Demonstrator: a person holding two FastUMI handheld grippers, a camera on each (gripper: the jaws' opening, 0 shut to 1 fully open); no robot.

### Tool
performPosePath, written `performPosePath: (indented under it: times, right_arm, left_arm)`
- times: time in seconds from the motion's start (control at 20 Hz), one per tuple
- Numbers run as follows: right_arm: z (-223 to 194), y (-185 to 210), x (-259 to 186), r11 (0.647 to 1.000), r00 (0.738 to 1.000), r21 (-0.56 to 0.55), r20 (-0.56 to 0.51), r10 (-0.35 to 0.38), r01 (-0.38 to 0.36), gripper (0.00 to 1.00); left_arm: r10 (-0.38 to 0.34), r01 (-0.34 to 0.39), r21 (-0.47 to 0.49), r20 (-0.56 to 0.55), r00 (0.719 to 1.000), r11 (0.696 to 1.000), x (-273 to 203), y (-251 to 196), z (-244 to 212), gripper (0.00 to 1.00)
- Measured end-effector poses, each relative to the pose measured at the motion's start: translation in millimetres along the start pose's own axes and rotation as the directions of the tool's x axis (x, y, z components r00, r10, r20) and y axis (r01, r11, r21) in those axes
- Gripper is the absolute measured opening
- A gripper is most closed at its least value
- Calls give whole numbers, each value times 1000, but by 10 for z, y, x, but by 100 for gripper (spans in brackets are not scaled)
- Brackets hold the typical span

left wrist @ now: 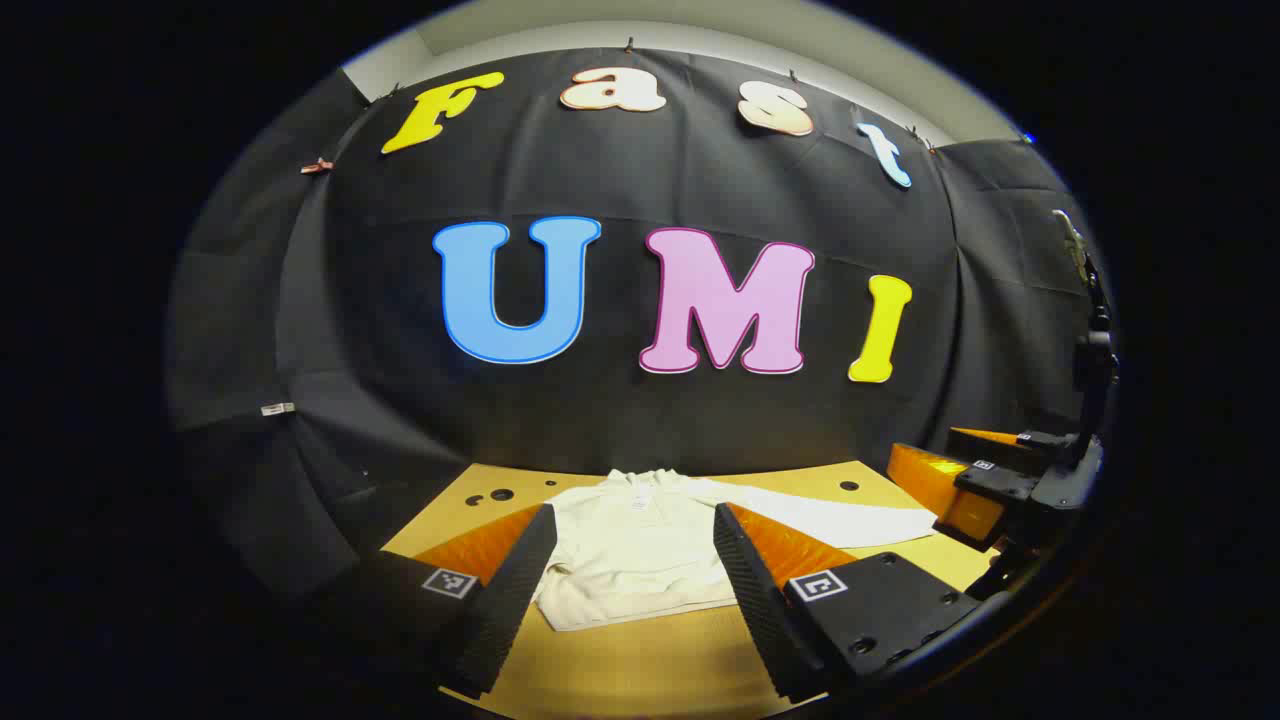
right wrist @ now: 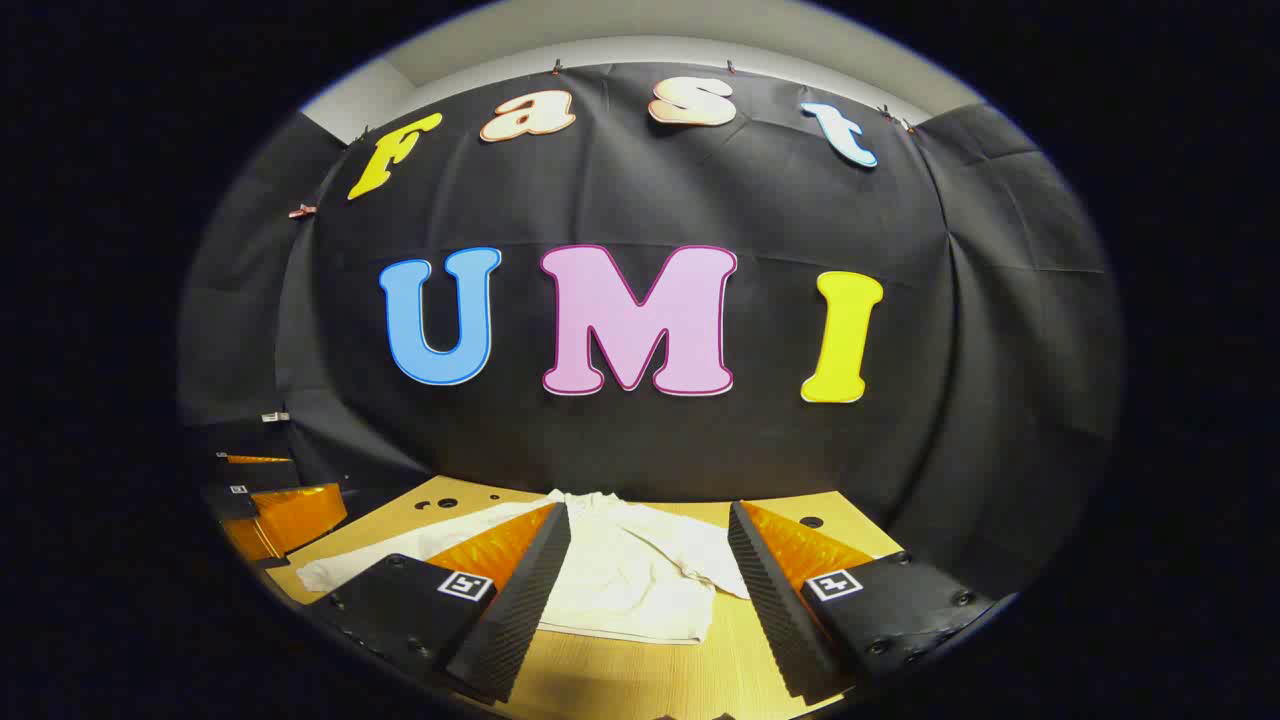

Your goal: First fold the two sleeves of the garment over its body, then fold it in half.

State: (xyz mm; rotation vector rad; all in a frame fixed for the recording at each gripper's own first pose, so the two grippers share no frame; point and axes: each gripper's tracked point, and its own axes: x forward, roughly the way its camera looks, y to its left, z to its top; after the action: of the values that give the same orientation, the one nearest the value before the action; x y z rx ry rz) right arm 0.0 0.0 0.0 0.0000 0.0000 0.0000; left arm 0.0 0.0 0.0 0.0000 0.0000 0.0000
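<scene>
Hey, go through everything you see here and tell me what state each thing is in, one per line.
Garment: lying flat on the table, not folded in half.
Sleeve: spread out sideways, not yet folded over the body.
Left tool: open, above the table, holding nothing.
Right tool: open, above the table, holding nothing.
Table: bearing the garment.

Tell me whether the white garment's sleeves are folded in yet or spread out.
Not fully folded. The white garment lies flat on the table, and in the left gripper view one sleeve extends sideways; the other sleeve's state cannot be told.
</scene>
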Motion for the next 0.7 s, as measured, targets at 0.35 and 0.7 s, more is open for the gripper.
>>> performPosePath:
  times: [0.35, 0.7]
  right_arm:
    - [-102, -163, 103, 1000, 1000, -16, -24, 1, -1, 98]
    - [-184, -322, 150, 1000, 999, 7, -37, -22, 22, 97]
  left_arm:
    - [15, -15, -8, -15, 1000, 1000, 172, -87, -80, 97]
    - [3, -2, 14, -45, 999, 1000, 197, -168, -194, 97]
